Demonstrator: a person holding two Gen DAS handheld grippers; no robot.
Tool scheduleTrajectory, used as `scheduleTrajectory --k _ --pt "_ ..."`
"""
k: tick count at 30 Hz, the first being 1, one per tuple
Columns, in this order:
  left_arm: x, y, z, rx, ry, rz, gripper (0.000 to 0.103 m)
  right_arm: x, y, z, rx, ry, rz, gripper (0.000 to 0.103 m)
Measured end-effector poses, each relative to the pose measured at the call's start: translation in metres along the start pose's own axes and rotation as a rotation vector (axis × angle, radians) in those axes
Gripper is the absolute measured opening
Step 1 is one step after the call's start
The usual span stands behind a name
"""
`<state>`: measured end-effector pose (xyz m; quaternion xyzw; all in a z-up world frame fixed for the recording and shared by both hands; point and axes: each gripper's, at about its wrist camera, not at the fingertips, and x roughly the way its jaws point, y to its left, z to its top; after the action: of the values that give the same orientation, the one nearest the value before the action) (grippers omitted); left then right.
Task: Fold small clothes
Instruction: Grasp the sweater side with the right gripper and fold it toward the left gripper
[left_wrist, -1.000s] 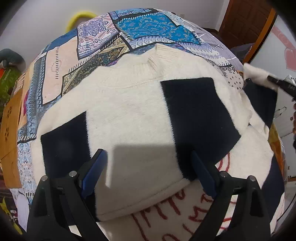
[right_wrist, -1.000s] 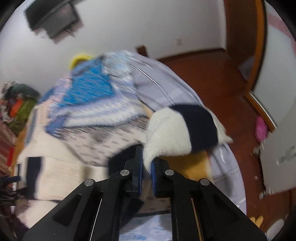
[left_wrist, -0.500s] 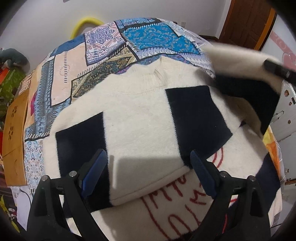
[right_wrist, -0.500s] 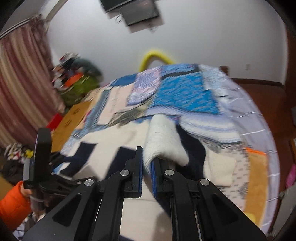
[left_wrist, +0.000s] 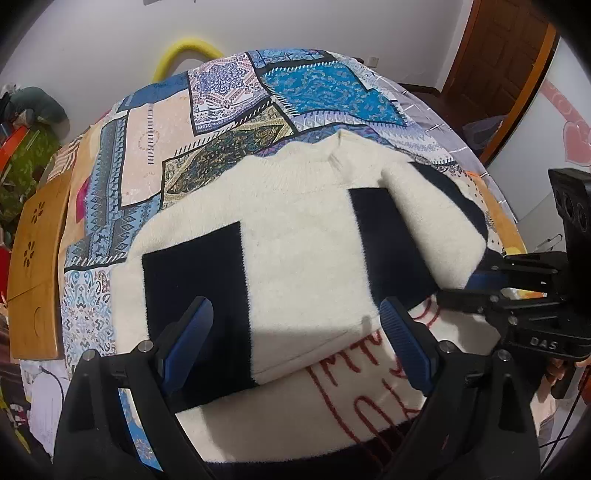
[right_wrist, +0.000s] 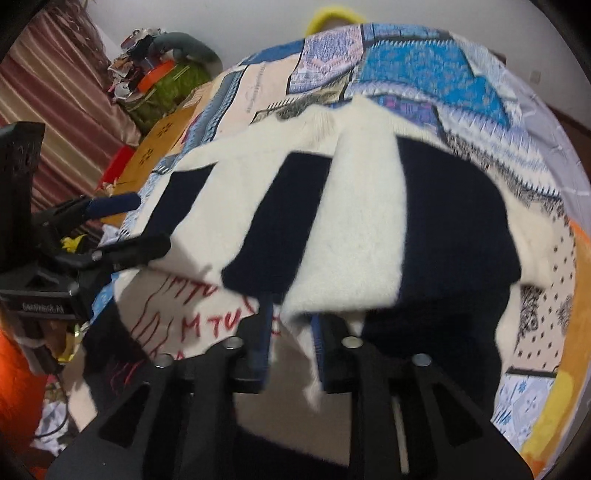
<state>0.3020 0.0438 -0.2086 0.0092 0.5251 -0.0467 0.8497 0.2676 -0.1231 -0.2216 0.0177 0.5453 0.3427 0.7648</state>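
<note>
Since the earlier frame the right gripper (right_wrist: 290, 347) has carried the sleeve (left_wrist: 432, 221) across the cream-and-navy sweater (left_wrist: 295, 258) on the patchwork bedspread (left_wrist: 229, 103), its jaws just parting around the cuff, while the left gripper (left_wrist: 295, 343) hovers wide open and empty; clinging fluff could drag the fold askew.

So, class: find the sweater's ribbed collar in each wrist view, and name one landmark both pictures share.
Left wrist view: the collar sits above centre, at the sweater's far edge against the patterned bedspread.
Right wrist view: the collar is upper middle, slightly blurred, left of the folded-over sleeve.
Shared landmark: the yellow arch by the far wall.
</note>
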Motion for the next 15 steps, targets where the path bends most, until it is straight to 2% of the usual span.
scheduleTrajectory --k 4,10,15 --pt "-0.006 -0.009 0.006 0.012 -0.008 -0.012 0.092 -0.023 -0.008 -0.003 0.030 -0.025 0.014 0.042" --pt "-0.010 -0.045 0.025 0.078 -0.018 -0.035 0.093 -0.068 -0.030 -0.017 0.053 -0.129 -0.055 0.046" --pt "0.001 -0.090 0.034 0.162 0.002 -0.049 0.093 -0.082 -0.059 -0.027 0.102 -0.161 -0.130 0.046"
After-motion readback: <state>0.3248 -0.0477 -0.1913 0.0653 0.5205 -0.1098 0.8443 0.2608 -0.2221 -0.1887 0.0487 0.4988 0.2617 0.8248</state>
